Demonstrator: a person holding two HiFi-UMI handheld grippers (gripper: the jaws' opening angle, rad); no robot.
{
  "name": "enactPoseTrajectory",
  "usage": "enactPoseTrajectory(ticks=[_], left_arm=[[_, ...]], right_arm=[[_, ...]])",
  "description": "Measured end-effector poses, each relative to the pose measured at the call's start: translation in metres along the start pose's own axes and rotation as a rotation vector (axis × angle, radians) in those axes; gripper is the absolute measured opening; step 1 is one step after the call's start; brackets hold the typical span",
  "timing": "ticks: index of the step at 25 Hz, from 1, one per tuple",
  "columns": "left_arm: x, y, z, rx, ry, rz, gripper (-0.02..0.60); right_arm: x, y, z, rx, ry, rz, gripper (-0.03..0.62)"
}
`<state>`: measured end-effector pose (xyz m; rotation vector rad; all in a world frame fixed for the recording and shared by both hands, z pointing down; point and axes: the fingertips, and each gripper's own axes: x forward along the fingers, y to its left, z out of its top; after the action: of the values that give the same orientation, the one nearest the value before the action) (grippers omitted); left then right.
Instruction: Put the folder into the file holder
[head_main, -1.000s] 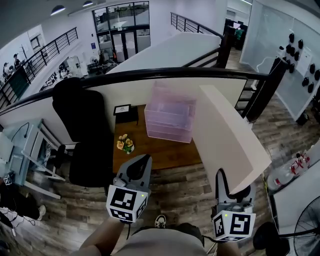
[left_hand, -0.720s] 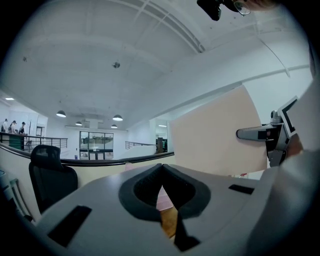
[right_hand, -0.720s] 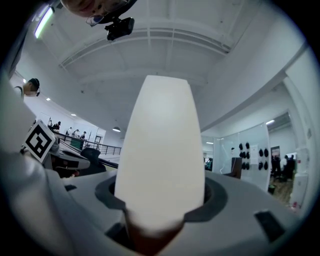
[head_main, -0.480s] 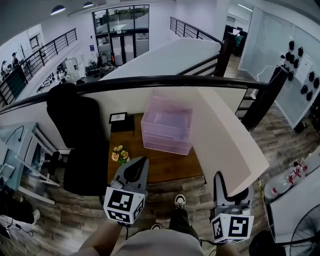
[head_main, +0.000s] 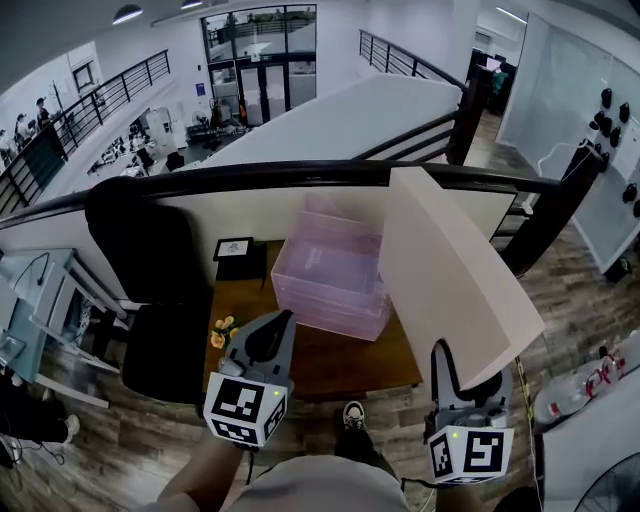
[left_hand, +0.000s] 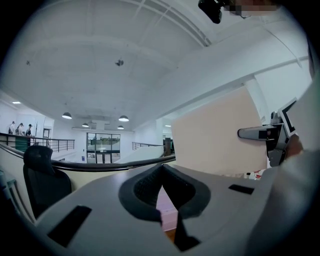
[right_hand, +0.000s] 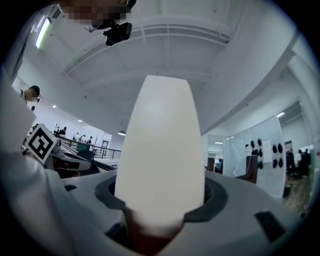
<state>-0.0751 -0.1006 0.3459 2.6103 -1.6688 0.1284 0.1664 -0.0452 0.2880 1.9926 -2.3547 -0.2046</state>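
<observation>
Presently the folder (head_main: 455, 255) is gripped near its bottom edge by the fingers of the right gripper (head_main: 462, 378), which are clenched on it. It is held upright, rising over the right end of the wooden surface (head_main: 345, 355), just right of the pink file holder (head_main: 335, 285) that stands on that surface. It is not yet inserted. The left gripper (head_main: 277, 322) is held near the surface's front edge, fingers closed together on nothing. Both grippers are pointed level & forward, marker cubes toward the person. Judgement: the step in hand is the approach w/ the folder. To be done well, the folder should be brought across to the left until in line w/ the holder's opening, its leading edge matched to a slot, then slid in. The grip is at one low point only, so the tall sheet may sway or flex. Slow travel is advised, & the free left gripper could be used to steady the sheet or the holder. The holder's dividers & open side can't be made out w/ certainty.
</observation>
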Motion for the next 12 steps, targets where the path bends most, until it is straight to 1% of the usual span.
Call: enactPoseTrajectory(ticks=[4,12], left_arm=[[0.057,0.007,0.008,0.001,0.013,0.039,0.003],[0.148,0.027,0.019,-0.013,0.018,0.153,0.003]], right_arm=[[0.061,-0.031,-0.001,0.004,-0.007,0.039,0.291],[0.168,-0.084,-0.009,0.014,-0.028,0.122,0.291]])
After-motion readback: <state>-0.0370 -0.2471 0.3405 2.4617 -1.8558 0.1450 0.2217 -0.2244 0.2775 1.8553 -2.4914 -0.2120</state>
